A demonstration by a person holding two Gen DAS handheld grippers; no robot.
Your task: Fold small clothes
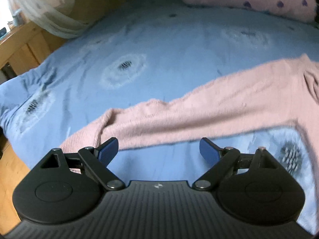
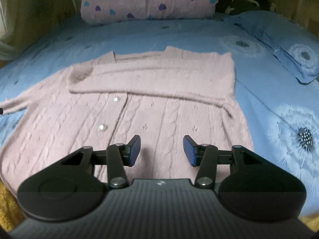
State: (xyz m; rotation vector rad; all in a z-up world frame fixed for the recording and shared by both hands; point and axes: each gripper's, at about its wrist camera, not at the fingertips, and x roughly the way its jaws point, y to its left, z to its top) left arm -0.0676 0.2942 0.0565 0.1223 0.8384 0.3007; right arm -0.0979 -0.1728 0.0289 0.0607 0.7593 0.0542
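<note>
The cardigan (image 2: pixel 151 107) was pink, cable-knit and fuzzy, with small shiny buttons (image 2: pixel 102 127) down a centre placket. It lay flat, front up, directly ahead of and beneath the right tool's tips. One sleeve was folded across the chest, forming a straight horizontal band beyond the tips. The other sleeve (image 1: pixel 179 115) extended outward, unfolded, lying just beyond the left tool's tips, its cuff end (image 1: pixel 79 139) lying nearest the left-hand tip.

both wrist cams angled down, near; share pink cardigan (image 2: pixel 139 91).
</note>
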